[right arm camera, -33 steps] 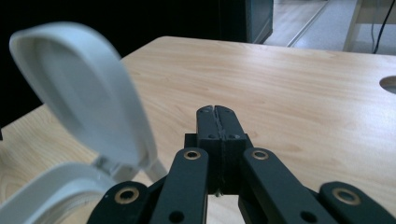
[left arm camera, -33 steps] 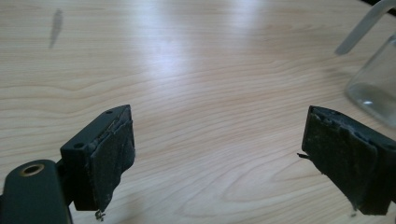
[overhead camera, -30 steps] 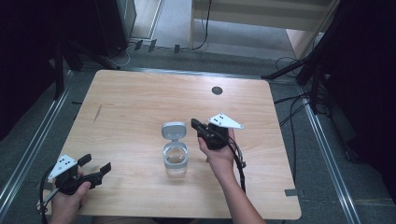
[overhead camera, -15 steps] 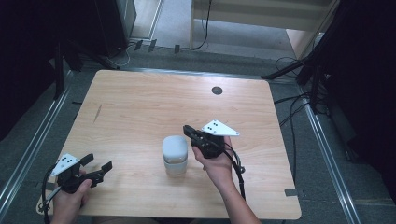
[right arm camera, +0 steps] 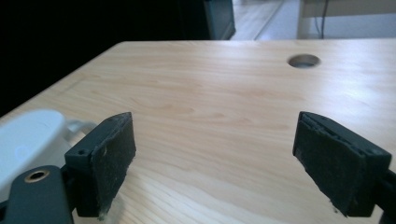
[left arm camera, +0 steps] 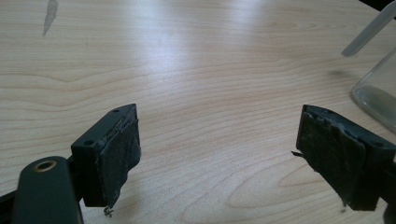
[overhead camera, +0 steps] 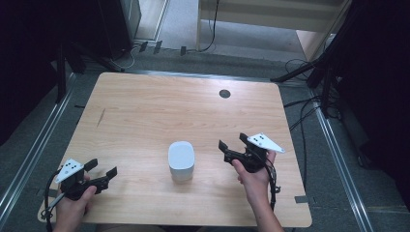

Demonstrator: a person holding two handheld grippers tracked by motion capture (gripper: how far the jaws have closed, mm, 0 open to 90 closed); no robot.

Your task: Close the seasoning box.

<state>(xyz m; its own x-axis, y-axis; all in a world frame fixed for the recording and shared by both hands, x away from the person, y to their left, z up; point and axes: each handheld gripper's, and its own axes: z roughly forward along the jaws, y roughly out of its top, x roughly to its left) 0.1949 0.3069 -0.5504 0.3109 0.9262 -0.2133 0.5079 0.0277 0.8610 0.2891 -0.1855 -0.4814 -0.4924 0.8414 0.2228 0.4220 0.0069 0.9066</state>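
Observation:
A small clear container with a pale grey lid (overhead camera: 181, 161) stands upright at the front middle of the wooden table (overhead camera: 159, 111), its lid down. My right gripper (overhead camera: 233, 142) hovers just to its right, open and empty, a short gap away. In the right gripper view the jaws (right arm camera: 215, 163) stand wide apart and the lid (right arm camera: 28, 135) shows at the left edge. My left gripper (overhead camera: 101, 168) rests open near the front left corner, well apart from the container. Its own view (left arm camera: 233, 158) catches the container's clear wall (left arm camera: 378, 93) at the far right.
A round cable hole (overhead camera: 224, 94) sits near the table's far edge, also visible ahead of the right gripper (right arm camera: 303, 60). A dark streak (overhead camera: 100, 117) marks the left side of the wood. Metal rails and cables run along the floor around the table.
The container's lid, standing open a second ago, has come down shut. My right gripper has drawn back to the right, away from it. The left gripper has barely moved.

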